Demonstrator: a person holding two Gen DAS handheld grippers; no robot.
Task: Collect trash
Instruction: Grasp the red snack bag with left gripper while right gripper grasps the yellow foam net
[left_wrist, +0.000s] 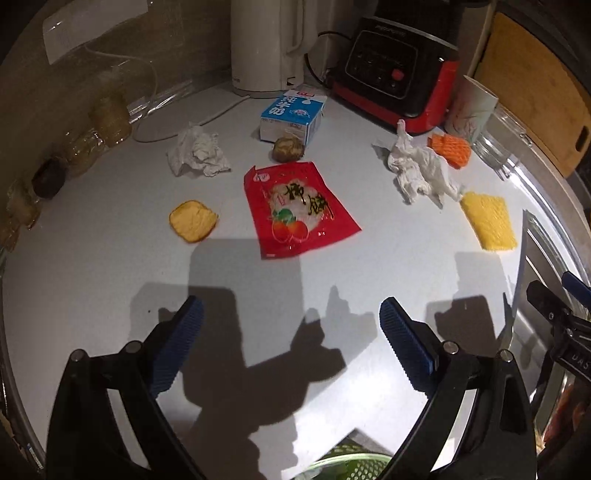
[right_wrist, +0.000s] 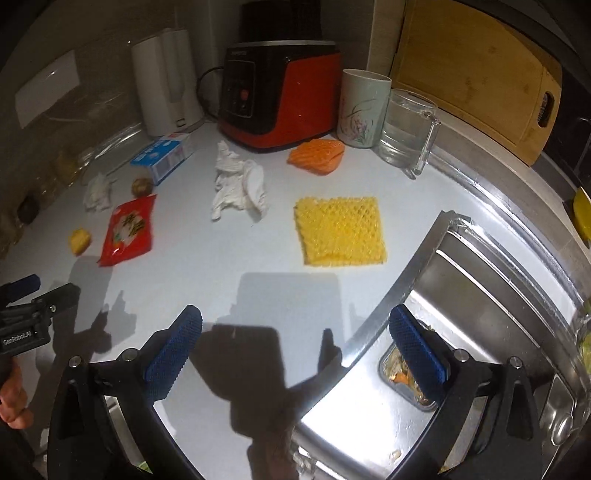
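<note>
Trash lies scattered on a white counter (left_wrist: 110, 266). A red snack wrapper (left_wrist: 297, 208) lies in the middle, ahead of my open, empty left gripper (left_wrist: 291, 314). Around it are a blue milk carton (left_wrist: 291, 116), a brown lump (left_wrist: 288, 148), a crumpled tissue (left_wrist: 197, 151), a yellow food piece (left_wrist: 192, 220), a second tissue (left_wrist: 421, 168), orange foam net (left_wrist: 450, 147) and yellow foam net (left_wrist: 489, 220). My right gripper (right_wrist: 295, 325) is open and empty, short of the yellow net (right_wrist: 341, 230) and the tissue (right_wrist: 240, 182). The wrapper (right_wrist: 128, 229) lies far left in that view.
A white kettle (right_wrist: 166, 81), a red-black appliance (right_wrist: 280, 99), a cup (right_wrist: 364, 107) and a glass mug (right_wrist: 406, 129) stand at the back. A steel sink (right_wrist: 480, 295) lies right. A green basket (left_wrist: 351, 465) sits at the near edge. Jars (left_wrist: 107, 118) line the left wall.
</note>
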